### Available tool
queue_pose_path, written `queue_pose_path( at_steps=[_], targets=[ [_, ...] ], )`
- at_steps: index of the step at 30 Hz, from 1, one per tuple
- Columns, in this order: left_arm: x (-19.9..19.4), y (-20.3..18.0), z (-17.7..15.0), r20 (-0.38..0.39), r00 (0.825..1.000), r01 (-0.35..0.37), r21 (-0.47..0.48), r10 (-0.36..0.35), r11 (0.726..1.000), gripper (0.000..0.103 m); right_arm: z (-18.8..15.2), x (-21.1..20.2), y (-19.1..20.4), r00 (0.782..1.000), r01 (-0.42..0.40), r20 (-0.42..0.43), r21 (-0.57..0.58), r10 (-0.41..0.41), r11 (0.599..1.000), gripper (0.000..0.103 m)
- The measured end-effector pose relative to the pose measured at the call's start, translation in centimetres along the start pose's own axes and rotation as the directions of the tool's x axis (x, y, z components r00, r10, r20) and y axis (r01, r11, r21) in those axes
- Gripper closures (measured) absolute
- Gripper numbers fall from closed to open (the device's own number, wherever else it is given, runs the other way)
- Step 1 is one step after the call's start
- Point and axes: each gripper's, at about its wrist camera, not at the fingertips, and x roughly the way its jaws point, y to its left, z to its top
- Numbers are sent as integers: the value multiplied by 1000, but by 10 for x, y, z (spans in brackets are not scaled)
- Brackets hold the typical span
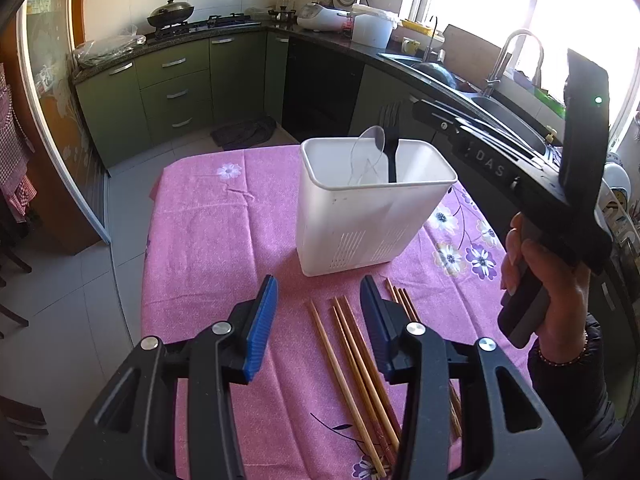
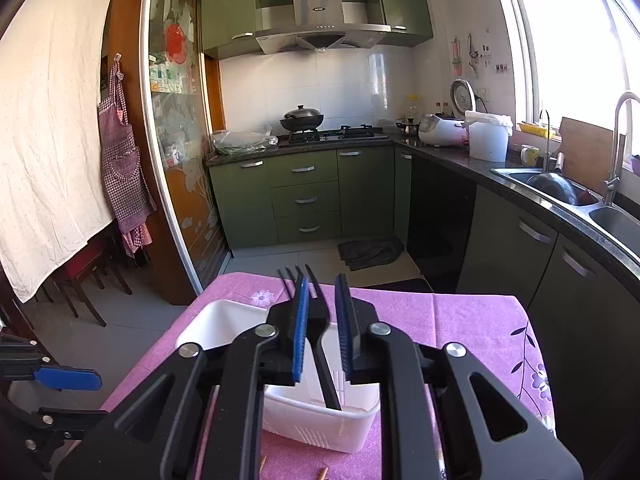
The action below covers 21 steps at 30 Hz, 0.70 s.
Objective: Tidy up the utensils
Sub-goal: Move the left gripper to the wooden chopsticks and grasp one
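On the pink flowered tablecloth (image 1: 208, 240), from the left: left gripper with blue ribbed pads (image 1: 318, 312) hovering low over the cloth, jaws parted to a middle width, nothing between the pads. Just right of its centre, a loose bundle of brown wooden chopsticks (image 1: 352, 368) lying flat, some passing under the right finger. Behind, a white rectangular plastic utensil holder (image 1: 360, 220) standing upright, with a clear plastic spoon (image 1: 368, 152) and a black plastic fork (image 1: 391, 148) leaning inside – tines up. Further right, right gripper (image 2: 322, 320) above the holder, held by a hand (image 1: 536, 280); jaws narrow, slightly apart – fork between the pads, touching the left one, apart from the right
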Motion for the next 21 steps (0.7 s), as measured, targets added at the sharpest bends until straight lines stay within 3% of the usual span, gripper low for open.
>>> queue_pose_path(
  at_steps=[4, 8, 15, 21],
  targets=[
    [7, 2, -9, -34, 999, -3, -9, 3, 1000, 61, -1, -34, 0, 1000, -10, 17, -3, 10, 1000, 85],
    [25, 4, -20, -110, 994, -11, -31, 7, 999, 61, -11, -69, -5, 1000, -11, -21, -15, 10, 1000, 85],
    [80, 5, -43, -285, 958, -47, -80, 23, 996, 62, -55, -96, -31, 984, 42, -172, -53, -51, 998, 85],
    [113, 1, -49, -356, 934, -76, -109, 33, 991, 63, -89, -94, -52, 964, 53, -261, -36, -60, 998, 85]
  ],
)
